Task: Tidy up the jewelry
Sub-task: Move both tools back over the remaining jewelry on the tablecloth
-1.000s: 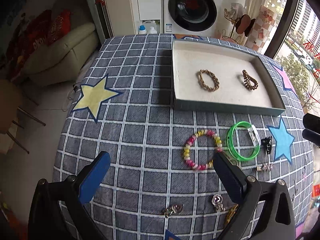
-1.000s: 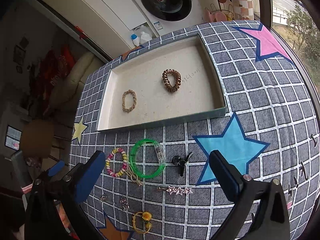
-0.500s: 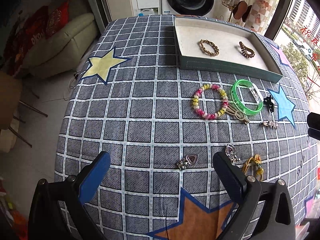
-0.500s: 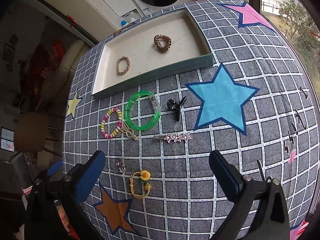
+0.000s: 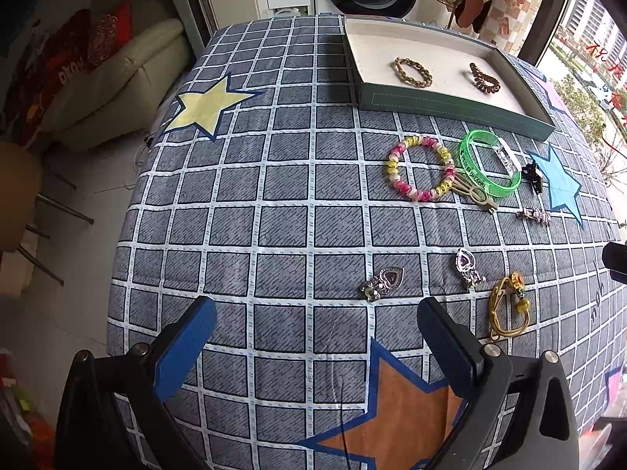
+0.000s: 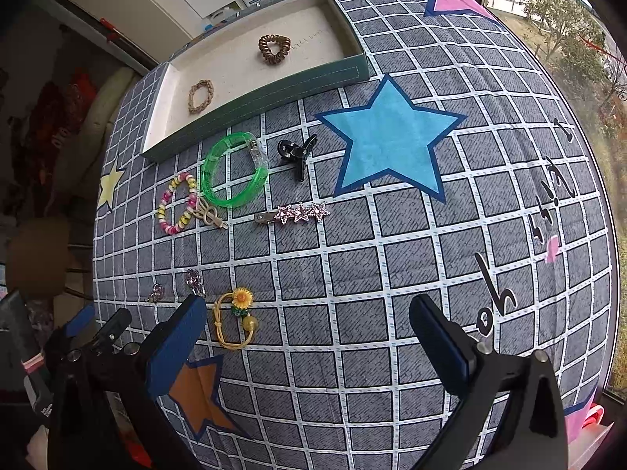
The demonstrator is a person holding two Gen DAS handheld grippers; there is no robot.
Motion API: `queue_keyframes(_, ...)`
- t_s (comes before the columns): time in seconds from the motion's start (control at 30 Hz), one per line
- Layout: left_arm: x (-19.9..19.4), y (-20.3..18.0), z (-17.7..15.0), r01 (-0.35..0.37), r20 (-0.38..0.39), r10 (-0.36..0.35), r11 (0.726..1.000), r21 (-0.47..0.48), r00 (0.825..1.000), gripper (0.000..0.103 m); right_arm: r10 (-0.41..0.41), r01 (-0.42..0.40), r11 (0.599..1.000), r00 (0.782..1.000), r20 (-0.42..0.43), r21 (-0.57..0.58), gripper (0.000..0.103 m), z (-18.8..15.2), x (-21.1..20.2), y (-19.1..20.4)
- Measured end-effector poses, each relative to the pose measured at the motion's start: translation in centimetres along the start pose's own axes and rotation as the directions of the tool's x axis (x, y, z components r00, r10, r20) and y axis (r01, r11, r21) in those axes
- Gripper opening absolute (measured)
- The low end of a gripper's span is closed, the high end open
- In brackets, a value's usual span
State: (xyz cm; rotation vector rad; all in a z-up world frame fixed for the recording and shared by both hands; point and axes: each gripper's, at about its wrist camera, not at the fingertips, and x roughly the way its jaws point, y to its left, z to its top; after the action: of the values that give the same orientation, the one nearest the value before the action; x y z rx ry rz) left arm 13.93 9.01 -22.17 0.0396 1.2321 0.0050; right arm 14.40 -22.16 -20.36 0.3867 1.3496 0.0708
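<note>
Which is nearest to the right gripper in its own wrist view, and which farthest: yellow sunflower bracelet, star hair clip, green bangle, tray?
From the right gripper:
1. Yellow sunflower bracelet, beside its left finger.
2. Star hair clip, mid-table.
3. Green bangle, left, just before the tray.
4. Tray, far edge.

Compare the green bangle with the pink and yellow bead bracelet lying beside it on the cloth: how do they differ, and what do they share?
The green bangle is one smooth, see-through green band with a clear clasp section; the bead bracelet is a string of separate pink and yellow beads. The bangle's band looks wider, the bead bracelet's thinner. The bangle lies nearer the tray. Both are rings lying flat on the checked cloth, outside the tray.
</note>
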Motion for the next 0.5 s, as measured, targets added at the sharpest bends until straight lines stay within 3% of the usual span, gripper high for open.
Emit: queue_keyframes(0.5,1.2,0.7,-0.9,0.008,-0.006,-0.008,1.000,-0.010,1.000,0.103,-0.040,0.038,0.998,0.998,-0.039,-0.055,0.103,-0.9,2.1,0.8)
